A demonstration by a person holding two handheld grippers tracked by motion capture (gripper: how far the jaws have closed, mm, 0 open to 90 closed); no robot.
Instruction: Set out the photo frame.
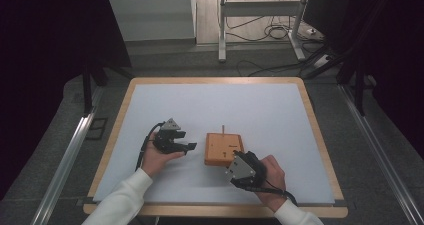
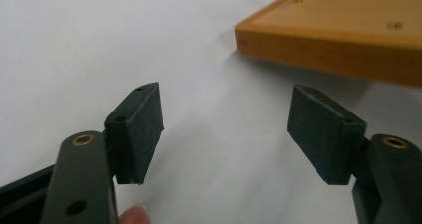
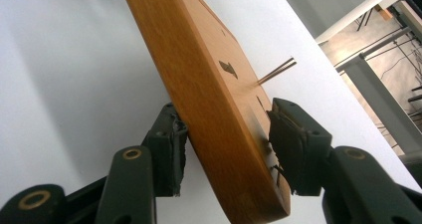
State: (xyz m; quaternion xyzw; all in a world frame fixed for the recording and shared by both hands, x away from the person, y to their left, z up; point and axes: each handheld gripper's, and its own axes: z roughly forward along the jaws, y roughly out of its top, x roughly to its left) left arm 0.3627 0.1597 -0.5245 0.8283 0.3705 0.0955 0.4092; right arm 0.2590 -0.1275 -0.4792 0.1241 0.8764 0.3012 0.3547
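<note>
On white table, right gripper clamps wooden board.

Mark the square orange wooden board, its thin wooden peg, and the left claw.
Square orange wooden board [image 1: 223, 147]: high view, bare top face.
Thin wooden peg [image 1: 223, 129]: high view, mid shaft.
Left claw [image 2: 226, 129]: left gripper view, midway between its open black pads.

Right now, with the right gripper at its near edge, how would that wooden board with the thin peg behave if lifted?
The wooden board looks thick and rigid, so probably stiff. Gripped only at one edge by the right gripper, it may sag. The thin peg seems fragile.
</note>
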